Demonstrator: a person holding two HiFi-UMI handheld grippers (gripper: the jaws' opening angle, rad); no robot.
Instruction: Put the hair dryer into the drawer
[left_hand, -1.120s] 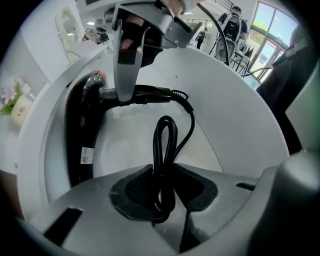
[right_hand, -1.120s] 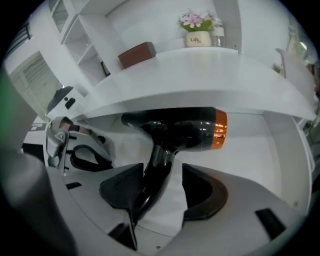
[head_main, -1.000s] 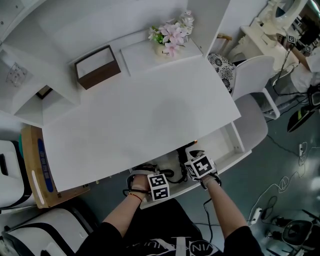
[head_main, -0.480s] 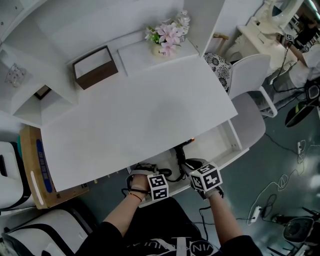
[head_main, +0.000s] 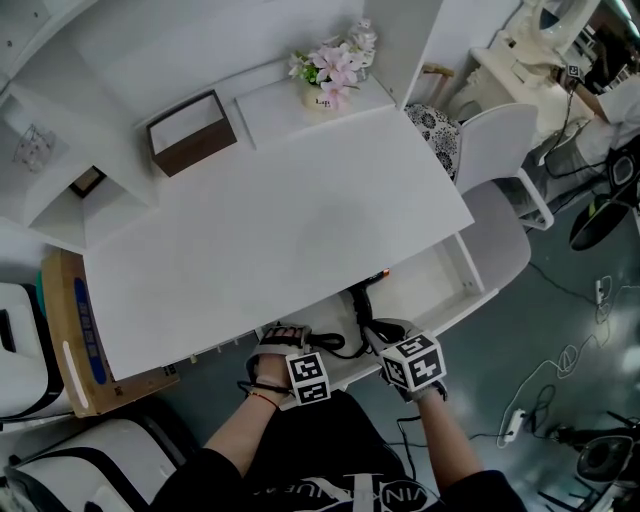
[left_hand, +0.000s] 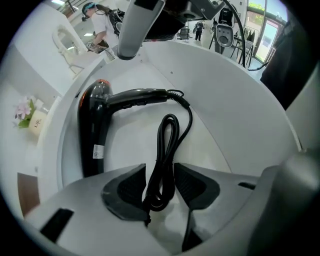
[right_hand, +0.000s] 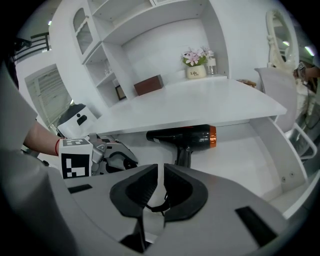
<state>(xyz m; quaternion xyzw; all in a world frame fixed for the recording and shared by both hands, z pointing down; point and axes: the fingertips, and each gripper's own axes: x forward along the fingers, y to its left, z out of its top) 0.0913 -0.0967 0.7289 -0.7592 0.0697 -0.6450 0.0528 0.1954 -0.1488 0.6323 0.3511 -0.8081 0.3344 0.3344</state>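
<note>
While the hair dryer (head_main: 361, 299) lies inside the open drawer (head_main: 436, 283), its barrel sits at the drawer's back under the desktop (head_main: 280, 240) edge. Its handle points toward the drawer's front. You hold both grippers at the drawer's front rim. The left gripper (left_hand: 159, 182) jaws are opening, with a cord (left_hand: 169, 135) loop between them. The right gripper (right_hand: 161, 186) jaws are closing on nothing, with a narrow slit remaining. The drawer's right half offers open floor up to its side wall.

Black hair dryer (right_hand: 180, 136) with orange ring, white drawer (right_hand: 240, 155), pink flowers (head_main: 335, 65), brown box (head_main: 205, 150)
</note>
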